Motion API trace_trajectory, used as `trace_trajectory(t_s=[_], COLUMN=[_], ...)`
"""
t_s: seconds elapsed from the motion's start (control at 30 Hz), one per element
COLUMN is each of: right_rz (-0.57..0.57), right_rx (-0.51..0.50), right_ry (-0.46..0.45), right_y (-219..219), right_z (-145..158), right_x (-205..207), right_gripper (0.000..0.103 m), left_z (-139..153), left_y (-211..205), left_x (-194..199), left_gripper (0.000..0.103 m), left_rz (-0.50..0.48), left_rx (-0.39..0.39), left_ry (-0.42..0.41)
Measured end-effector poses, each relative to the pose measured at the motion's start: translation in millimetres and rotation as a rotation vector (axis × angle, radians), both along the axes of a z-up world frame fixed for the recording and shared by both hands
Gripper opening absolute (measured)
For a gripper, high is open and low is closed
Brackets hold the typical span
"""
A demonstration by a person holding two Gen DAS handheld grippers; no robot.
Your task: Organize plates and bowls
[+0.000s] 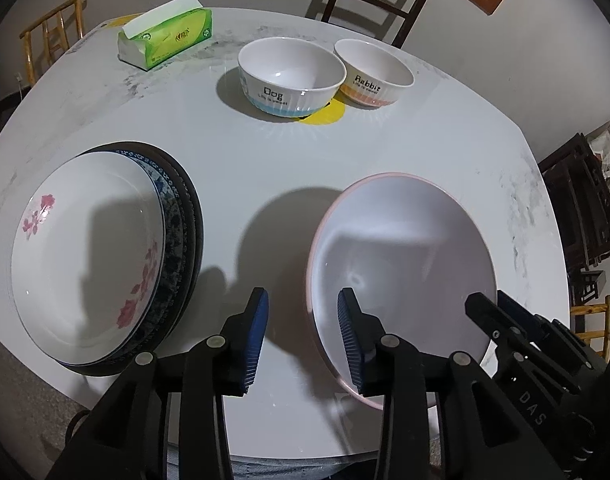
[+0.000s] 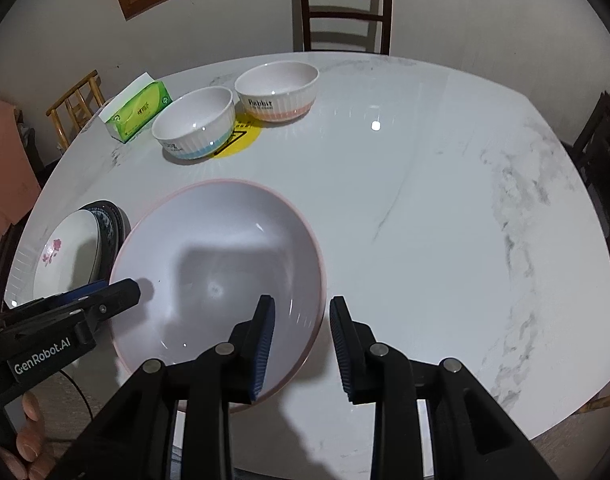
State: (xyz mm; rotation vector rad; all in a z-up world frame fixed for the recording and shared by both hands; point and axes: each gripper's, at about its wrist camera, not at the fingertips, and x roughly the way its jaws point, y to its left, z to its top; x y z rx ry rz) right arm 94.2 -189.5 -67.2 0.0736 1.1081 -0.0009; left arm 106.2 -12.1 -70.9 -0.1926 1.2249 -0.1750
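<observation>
Now both grippers flanked the pink-rimmed plate (image 2: 221,264) resting near the desk's (image 2: 425,220) front edge. The left gripper (image 1: 303,336) and right gripper (image 2: 301,344) straddled opposite rims, jaws partly open, gripping nothing. Next came closing, then lifting toward the plate stack (image 1: 89,256) at the left edge.

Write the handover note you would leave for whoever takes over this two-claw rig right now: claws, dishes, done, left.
Left claw: open, straddling the near-left rim of the large pink-rimmed white bowl, pads not pressing it.
Right claw: open, straddling the same bowl's right rim.
Bowl sits on the white marble table.
Stack of three plates, flowered white plate on top, lies left of it.
Two small ribbed bowls, "Dog" and "Rabbit", stand side by side at the far edge, beside a green tissue pack.
Done: plates stacked.
Left: bowls are still separate; probably nest or group them.
</observation>
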Motion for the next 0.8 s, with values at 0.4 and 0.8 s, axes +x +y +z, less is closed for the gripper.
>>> trace_trajectory(t_s=[0.4, 0.8], right_rz=[0.012, 0.062], right_rx=[-0.028, -0.033], right_ry=[-0.047, -0.066], right_y=[4, 21], right_z=[17, 31], right_x=[6, 28], right_gripper=[0.029, 0.029], left_z=[11, 26], left_y=[13, 30], left_x=[0, 15], left_gripper=[0.036, 0.04], left_rz=[0.013, 0.028], left_rx=[0.006, 0.054], left_ry=[-0.035, -0.084])
